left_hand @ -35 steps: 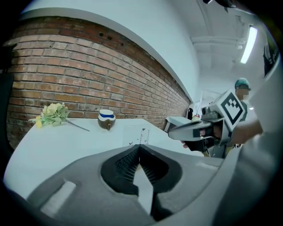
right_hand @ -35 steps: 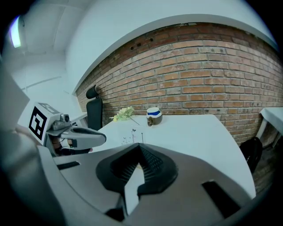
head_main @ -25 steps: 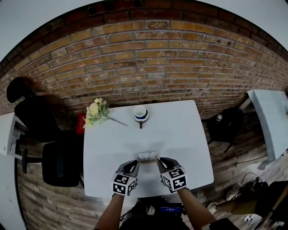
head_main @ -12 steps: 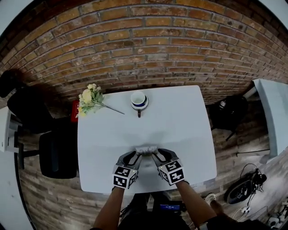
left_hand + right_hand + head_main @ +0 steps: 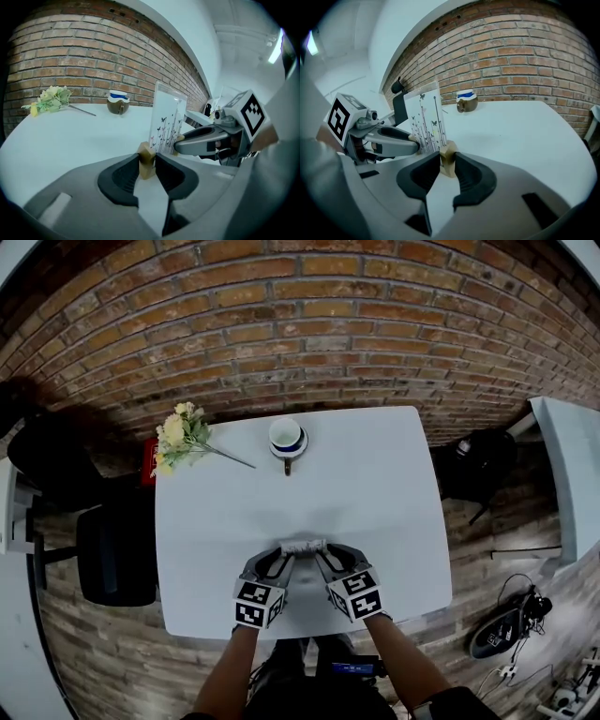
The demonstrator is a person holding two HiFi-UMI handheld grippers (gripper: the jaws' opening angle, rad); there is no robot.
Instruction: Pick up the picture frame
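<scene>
Left gripper [image 5: 281, 557] clamps one wooden foot [image 5: 146, 159] of the upright picture frame [image 5: 167, 123] — right gripper [image 5: 326, 557], jaws just closing, pinches the other foot [image 5: 449, 158]. It stands on the white table [image 5: 375, 493], near its front edge.

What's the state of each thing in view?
picture frame: upright on table, gripped at both wooden feet
left hand-held gripper: shut on one wooden foot
right hand-held gripper: jaws just closing, shut on other foot
cup: upright, untouched
flowers: lying flat on table
</scene>
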